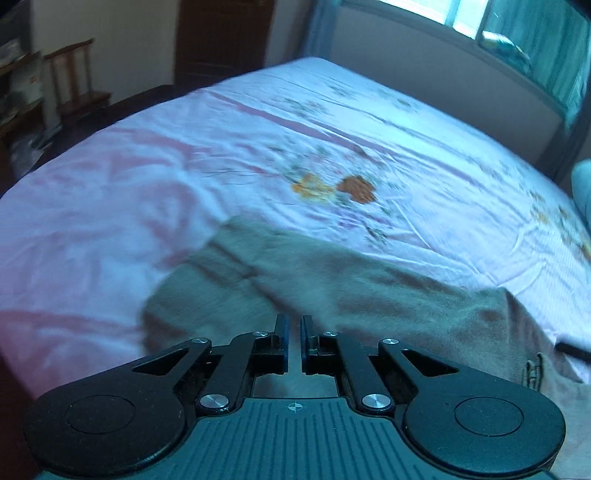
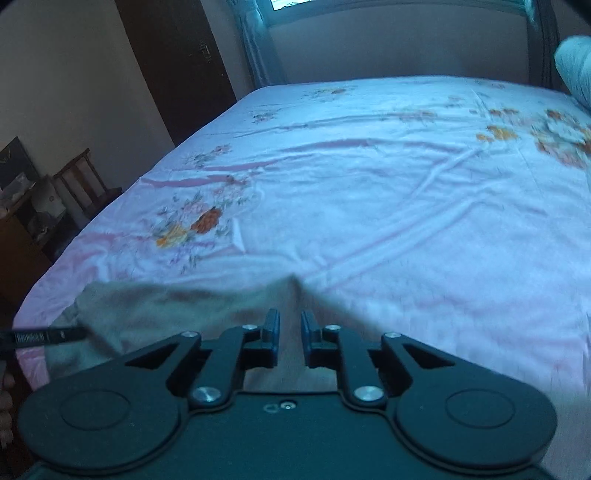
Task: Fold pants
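- A bed [image 2: 406, 206] fills both views, covered by a creased pale pink sheet [image 1: 110, 192] printed with orange flowers [image 1: 334, 188].
- A grey padded headboard [image 2: 399, 44] stands along the bed's far edge, under a bright window [image 1: 454, 14].
- A dark wooden door [image 2: 173, 55] stands past the bed's far left corner.
- A wooden chair [image 1: 75, 79] and cluttered shelves [image 1: 18, 85] stand off the left edge.

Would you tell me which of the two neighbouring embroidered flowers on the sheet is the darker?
The reddish-brown flower, right of the paler yellow-orange flower in the left wrist view; it lies just beyond the pants.
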Available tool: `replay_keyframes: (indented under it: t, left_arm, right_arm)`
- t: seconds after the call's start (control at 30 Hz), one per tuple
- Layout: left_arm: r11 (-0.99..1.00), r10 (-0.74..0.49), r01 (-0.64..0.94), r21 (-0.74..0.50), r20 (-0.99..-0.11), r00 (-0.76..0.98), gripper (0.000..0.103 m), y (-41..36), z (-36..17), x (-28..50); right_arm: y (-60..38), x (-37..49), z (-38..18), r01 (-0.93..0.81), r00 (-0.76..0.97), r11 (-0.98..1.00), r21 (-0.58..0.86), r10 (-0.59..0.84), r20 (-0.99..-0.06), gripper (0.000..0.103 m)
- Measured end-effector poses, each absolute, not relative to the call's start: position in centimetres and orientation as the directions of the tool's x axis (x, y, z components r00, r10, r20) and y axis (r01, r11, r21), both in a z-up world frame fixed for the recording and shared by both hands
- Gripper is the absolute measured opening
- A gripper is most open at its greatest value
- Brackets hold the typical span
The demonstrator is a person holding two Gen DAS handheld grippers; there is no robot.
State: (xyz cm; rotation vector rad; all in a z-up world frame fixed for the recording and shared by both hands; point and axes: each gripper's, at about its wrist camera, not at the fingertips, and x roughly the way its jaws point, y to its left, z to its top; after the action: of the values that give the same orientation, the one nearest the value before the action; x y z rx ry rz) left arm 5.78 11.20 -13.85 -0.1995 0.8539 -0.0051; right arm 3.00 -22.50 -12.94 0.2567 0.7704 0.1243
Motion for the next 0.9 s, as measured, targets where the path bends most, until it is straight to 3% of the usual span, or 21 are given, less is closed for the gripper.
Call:
replay_keyframes:
  t: [0.3,0.53,0.63,0.67,0.73,0.77,0.9]
  left_arm:
    - [0.884,-0.116,-0.311,-0.349,-0.808,0.578,0.006,16.1,-18.0,0.5]
    - [0.671,-0.288,-0.412,-0.616,-0.729,0.621,0.007,17.8,-21.4,1.0]
    - [0.598,-0.29,-0.451,-0.663,-0.703,0.649,0.016,18.5,-21.5,-0.2]
    - [0.6,-0.268,-0.452,-0.66,-0.698,0.664,0.024,18.5,-21.0,-0.7]
    - [0.634,-0.214,-0.446,-0.632,-0.697,0.684,0.059,18.4,-19.9,-1.4]
    - [0.653,-0.194,-0.441,-0.616,-0.699,0.688,0.083,18.3,-19.6,-1.3]
    - [0.68,-0.155,-0.429,-0.595,-0.688,0.709,0.088,18.2,-18.5,-0.4]
  right_arm:
    - [-21.2,-3.8,-15.9,0.033,0.669,0.966,0.258,0.171,-0.724,0.006]
    - [-21.1,-5.0,-17.0,0.067,0.651,0.954,0.292,0.18,-0.737,0.009]
    - [-21.3,-5.2,-17.1,0.08,0.651,0.947,0.312,0.188,-0.736,0.009]
    - [-21.3,-5.3,-17.0,0.081,0.651,0.945,0.316,0.19,-0.735,0.009]
    - [-21.2,-5.5,-17.0,0.072,0.65,0.947,0.312,0.192,-0.735,0.01]
    - [-21.1,-5.5,-17.0,0.072,0.651,0.948,0.311,0.191,-0.734,0.01]
    - [-21.1,-5.4,-17.3,0.077,0.648,0.948,0.309,0.188,-0.738,0.011]
